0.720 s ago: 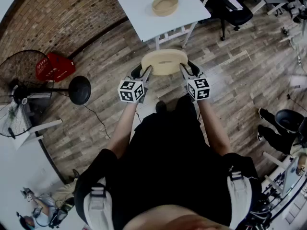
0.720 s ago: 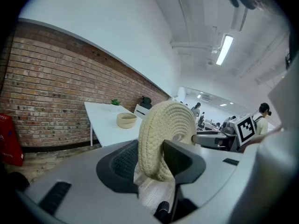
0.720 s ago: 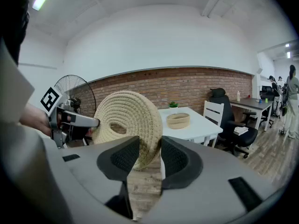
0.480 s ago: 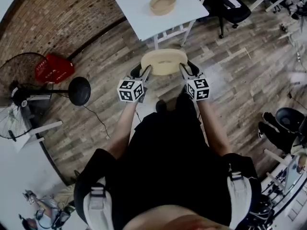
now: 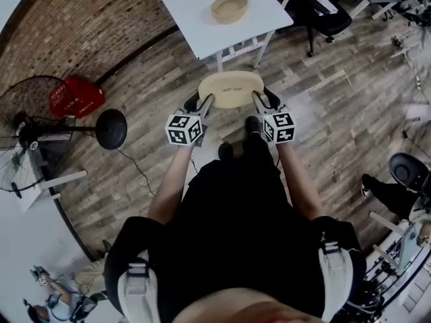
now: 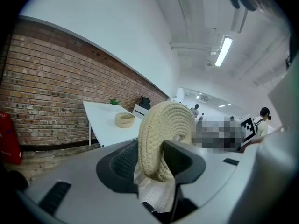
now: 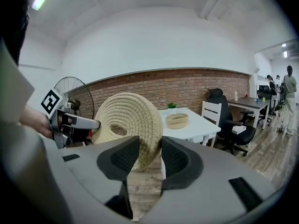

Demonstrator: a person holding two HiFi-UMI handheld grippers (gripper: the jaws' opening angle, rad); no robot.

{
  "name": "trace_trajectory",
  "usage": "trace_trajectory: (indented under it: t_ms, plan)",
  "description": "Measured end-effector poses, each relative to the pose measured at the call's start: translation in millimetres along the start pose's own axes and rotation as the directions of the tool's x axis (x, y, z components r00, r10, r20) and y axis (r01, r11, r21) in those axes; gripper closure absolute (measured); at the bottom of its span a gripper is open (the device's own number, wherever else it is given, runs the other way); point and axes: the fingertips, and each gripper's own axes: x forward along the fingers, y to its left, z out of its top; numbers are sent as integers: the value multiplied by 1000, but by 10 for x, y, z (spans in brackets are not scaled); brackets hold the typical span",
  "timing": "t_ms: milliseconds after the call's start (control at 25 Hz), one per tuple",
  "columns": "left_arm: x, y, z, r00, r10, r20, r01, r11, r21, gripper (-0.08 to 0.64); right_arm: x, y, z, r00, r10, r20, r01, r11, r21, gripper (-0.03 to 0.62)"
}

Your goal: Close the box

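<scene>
Over the plank floor, short of the white desk: a woven lid carried in both tongs.

Big picture first: wood planks all round, and the desk stands ahead of the person, well apart from the raised arms. Off to the left, a floor fan with a red crate near it, and a dark office chair sits right of the desk. Now the lid: round, coiled rope, up in mid-air over the floor, clear of the desk. Its partner, the woven box, sits open on the desk top. And the grip: left tongs clenched on the lid's left rim, right tongs clenched on its right rim, pads pressing the weave from both faces.
</scene>
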Motion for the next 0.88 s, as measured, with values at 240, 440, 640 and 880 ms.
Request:
trace_trajectory:
  t_ms: [240, 440, 640, 880]
  plan:
    - [23, 47, -10, 1000, 12, -10, -12, 1000, -9, 385, 82, -20, -1, 1000, 12, -7, -12, 1000, 22, 448]
    - [106, 91, 19, 1000, 17, -12, -17, 1000, -4, 385, 188, -95, -23, 1000, 17, -15, -16, 998, 67, 448]
    - [251, 111, 103, 999, 29, -12, -29, 1000, 1, 385, 286, -227, 23, 999, 29, -13, -28, 997, 76, 448]
    - [390, 242, 224, 998, 64, -12, -65, 998, -11, 385, 536, -332, 138, 998, 62, -15, -61, 996, 71, 448]
